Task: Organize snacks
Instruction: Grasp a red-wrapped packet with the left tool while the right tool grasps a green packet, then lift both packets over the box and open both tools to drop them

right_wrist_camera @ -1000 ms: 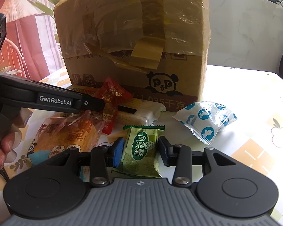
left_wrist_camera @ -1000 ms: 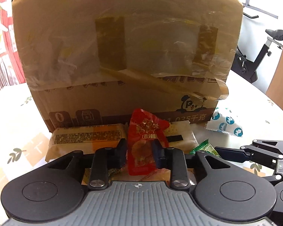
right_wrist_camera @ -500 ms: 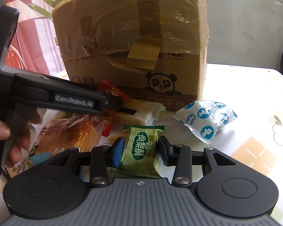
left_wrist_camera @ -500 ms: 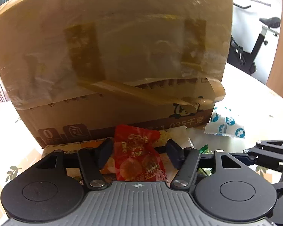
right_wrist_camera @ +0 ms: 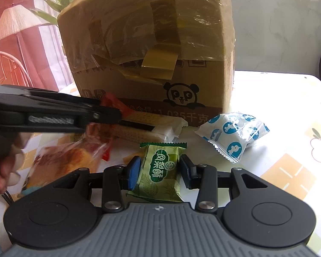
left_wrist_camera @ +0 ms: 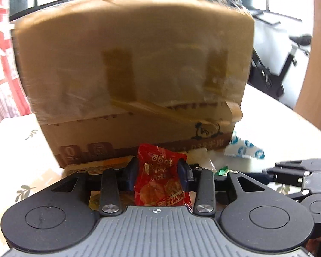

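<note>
Since a second earlier, left gripper (left_wrist_camera: pixel 158 174) had let go of the red snack packet (left_wrist_camera: pixel 160 178) and come back onto it; its jaws were closing, the blue pads flanking the packet, the right one touching its edge, though blur kept me from telling whether they pressed. Left-wrist view had shifted slightly, the taped cardboard box (left_wrist_camera: pixel 137 81) showing more of its top edge.

Right gripper (right_wrist_camera: pixel 159 172) had not moved: pinching the green snack packet (right_wrist_camera: pixel 161 167), which lay on the worktop (right_wrist_camera: pixel 278 115) in front of the box.

Landmark: cardboard box, panda print on its front, standing on the worktop.
- Red packet: in front of the box, held upright between the left gripper's pads.
- Long wafer packet (right_wrist_camera: pixel 147 126): lying along the foot of the box.
- White packet with blue dots (right_wrist_camera: pixel 233 135): just off the box's front right corner, on the worktop.
- Bread in clear wrap (right_wrist_camera: pixel 68 160): in front of the box to its left, below the left gripper's arm, blurred.

A hand (right_wrist_camera: pixel 2 171) showed at the left edge of the right-wrist view, gripping the left tool's handle.
</note>
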The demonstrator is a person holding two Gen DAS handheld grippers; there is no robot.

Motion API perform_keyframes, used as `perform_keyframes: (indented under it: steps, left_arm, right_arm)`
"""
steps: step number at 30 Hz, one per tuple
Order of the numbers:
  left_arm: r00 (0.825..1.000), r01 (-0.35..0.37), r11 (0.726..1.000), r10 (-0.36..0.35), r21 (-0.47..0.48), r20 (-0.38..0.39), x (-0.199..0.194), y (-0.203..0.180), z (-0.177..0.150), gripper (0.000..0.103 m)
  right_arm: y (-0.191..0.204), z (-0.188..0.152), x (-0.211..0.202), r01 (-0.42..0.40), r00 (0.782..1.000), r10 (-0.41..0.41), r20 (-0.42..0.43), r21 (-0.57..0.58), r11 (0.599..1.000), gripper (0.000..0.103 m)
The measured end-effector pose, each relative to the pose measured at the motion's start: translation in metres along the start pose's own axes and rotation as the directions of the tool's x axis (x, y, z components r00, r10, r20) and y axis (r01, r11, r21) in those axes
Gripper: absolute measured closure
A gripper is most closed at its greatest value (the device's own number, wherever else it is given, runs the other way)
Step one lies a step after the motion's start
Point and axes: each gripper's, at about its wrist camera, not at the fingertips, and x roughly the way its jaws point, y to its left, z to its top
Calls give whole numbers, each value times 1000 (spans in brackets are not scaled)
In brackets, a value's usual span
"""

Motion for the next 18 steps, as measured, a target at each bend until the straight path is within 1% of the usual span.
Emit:
perform_keyframes:
  steps: [5,12,18]
  left_arm:
    - [997,-9,997,15,-80,71,-24,13,3,62]
    - [995,-17,988,32,-150,99,-45,27,3,62]
    - [993,-16,987,35,-162,115,-60,36,4,62]
  right_arm:
    - [-1,-1,-3,-6,1000,6,9,8,1000,63]
    - [4,-3,-10,3,1000,-3,30,-16,1000,64]
    - [12,-3,-27,-4,999,7,48,-49,999,64]
